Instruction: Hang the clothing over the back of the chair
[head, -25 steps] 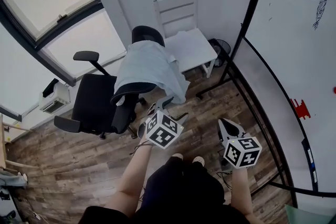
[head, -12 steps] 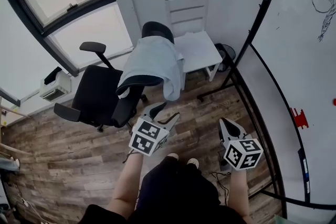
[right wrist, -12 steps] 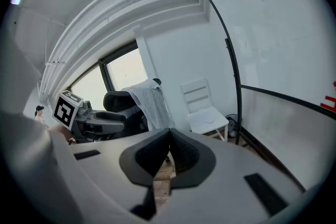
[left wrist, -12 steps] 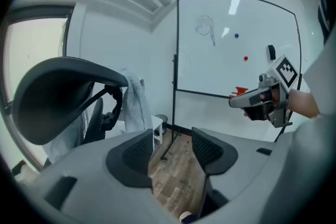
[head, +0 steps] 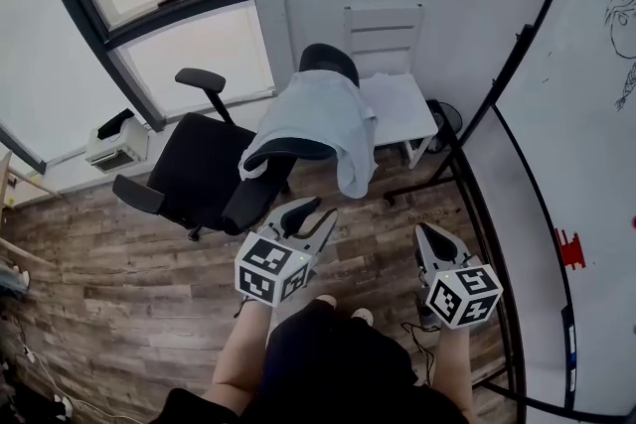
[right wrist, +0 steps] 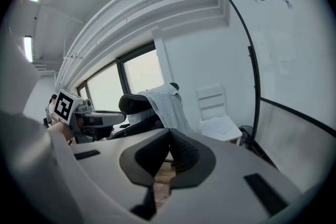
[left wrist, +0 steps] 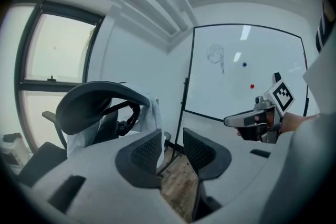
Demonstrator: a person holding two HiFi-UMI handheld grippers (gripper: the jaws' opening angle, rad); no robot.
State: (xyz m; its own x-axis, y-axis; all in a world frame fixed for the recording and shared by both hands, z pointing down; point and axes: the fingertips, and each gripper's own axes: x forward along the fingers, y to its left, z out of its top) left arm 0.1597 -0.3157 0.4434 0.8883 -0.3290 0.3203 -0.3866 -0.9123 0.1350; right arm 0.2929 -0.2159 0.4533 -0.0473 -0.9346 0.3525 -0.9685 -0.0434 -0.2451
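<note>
A pale blue garment (head: 320, 116) is draped over the back and headrest of the black office chair (head: 199, 176), one end hanging down toward the floor. In the left gripper view the garment (left wrist: 150, 114) shows behind the headrest (left wrist: 100, 98). My left gripper (head: 309, 211) is held in the air short of the chair, apart from the cloth. Its jaws have just been closing, and a narrow gap remains with nothing between them (left wrist: 172, 147). My right gripper (head: 426, 232) hovers to the right, shut and empty (right wrist: 169, 137). The garment (right wrist: 168, 105) lies beyond it.
A white wooden chair (head: 393, 65) stands against the wall behind the office chair. A whiteboard on a black frame (head: 556, 144) runs along the right. Windows (head: 149, 5) and a small white unit (head: 117, 139) are at the left. The floor is wood plank (head: 119, 313).
Both grippers have drawn back from the chair and risen. The left gripper has rolled and its jaws have narrowed. The garment stays draped on the chair.
</note>
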